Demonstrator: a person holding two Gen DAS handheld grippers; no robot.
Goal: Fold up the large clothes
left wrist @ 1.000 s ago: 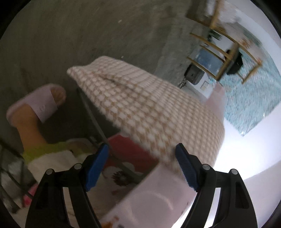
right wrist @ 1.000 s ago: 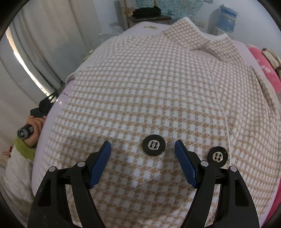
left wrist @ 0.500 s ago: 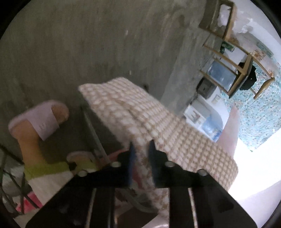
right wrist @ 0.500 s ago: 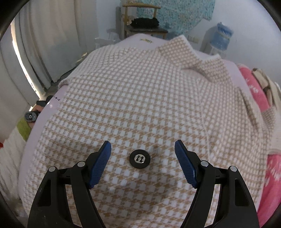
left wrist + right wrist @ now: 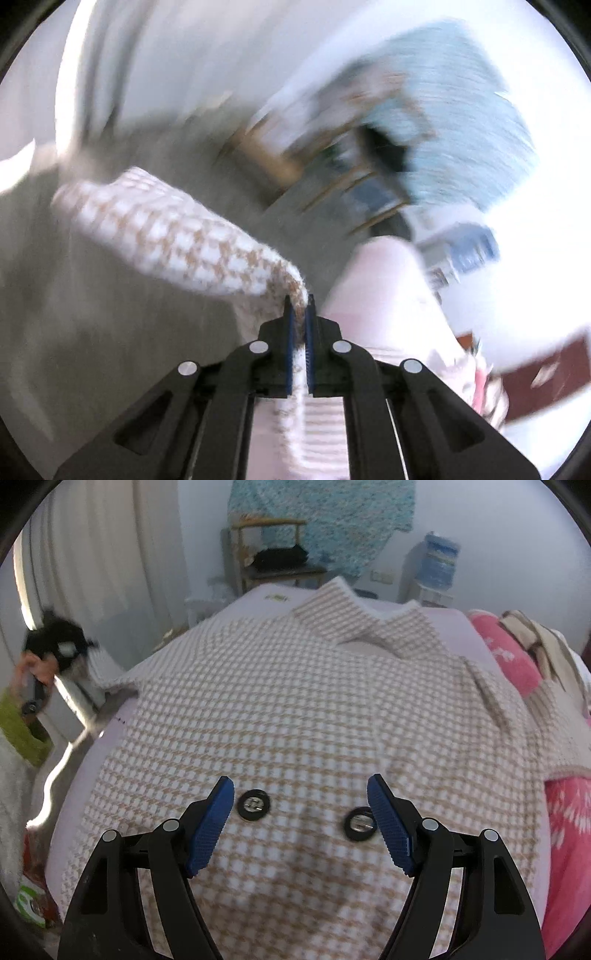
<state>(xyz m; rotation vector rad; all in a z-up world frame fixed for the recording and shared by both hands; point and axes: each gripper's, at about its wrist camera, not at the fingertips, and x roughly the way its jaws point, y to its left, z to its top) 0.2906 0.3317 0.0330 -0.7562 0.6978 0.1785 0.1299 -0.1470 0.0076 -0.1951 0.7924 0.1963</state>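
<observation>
A tan-and-white houndstooth coat (image 5: pixel 303 701) lies spread front-up on a pale lilac bed (image 5: pixel 258 598), collar at the far end, with two black buttons (image 5: pixel 253 805) near the hem. My right gripper (image 5: pixel 301 794) hovers open and empty over the buttons. In the blurred left wrist view my left gripper (image 5: pixel 300 306) is shut on the end of the coat's sleeve (image 5: pixel 177 236), which hangs out to the left over the floor. The left gripper also shows at the bed's left edge in the right wrist view (image 5: pixel 55 650).
A pink patterned blanket (image 5: pixel 517 664) and a folded beige cloth (image 5: pixel 532 635) lie along the bed's right side. A wooden chair (image 5: pixel 273 554) and a water dispenser (image 5: pixel 439 565) stand by the far wall. Curtains (image 5: pixel 110 554) hang at left.
My left gripper has closed on the sleeve end and swung it upward, blurring its view. My right gripper drew back a little along the coat, so a second button shows again.
</observation>
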